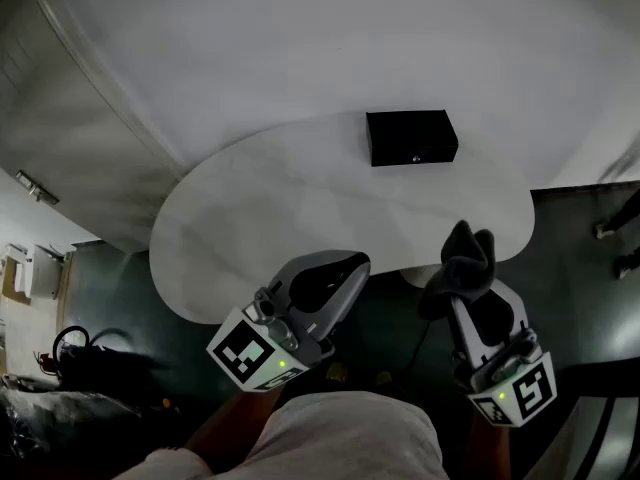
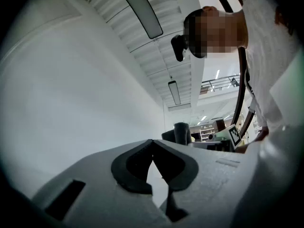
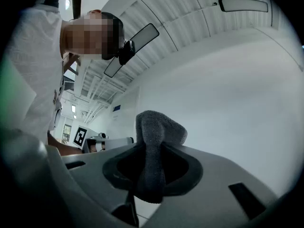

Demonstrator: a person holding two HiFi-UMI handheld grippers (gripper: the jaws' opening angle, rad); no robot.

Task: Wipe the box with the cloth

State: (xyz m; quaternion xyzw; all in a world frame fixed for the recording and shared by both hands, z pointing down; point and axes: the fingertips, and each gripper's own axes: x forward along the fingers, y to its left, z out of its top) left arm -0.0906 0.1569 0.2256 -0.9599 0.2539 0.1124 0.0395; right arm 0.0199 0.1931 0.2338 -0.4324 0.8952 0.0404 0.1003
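A small black box (image 1: 411, 137) sits at the far side of the white table (image 1: 300, 198). My right gripper (image 1: 462, 268) hovers near the table's front right edge, shut on a dark grey cloth (image 1: 461, 262) that bunches up above its jaws. In the right gripper view the cloth (image 3: 154, 148) is pinched between the jaws and sticks up past them. My left gripper (image 1: 345, 263) is over the front edge of the table, shut with nothing in it; its jaw tips meet in the left gripper view (image 2: 152, 141). Both grippers are well short of the box.
The table has a curved front edge, with dark floor below it. A white wall (image 1: 300, 38) rises behind the table. Dark bags (image 1: 80, 353) lie on the floor at the left, and a dark chair frame (image 1: 615, 228) stands at the right.
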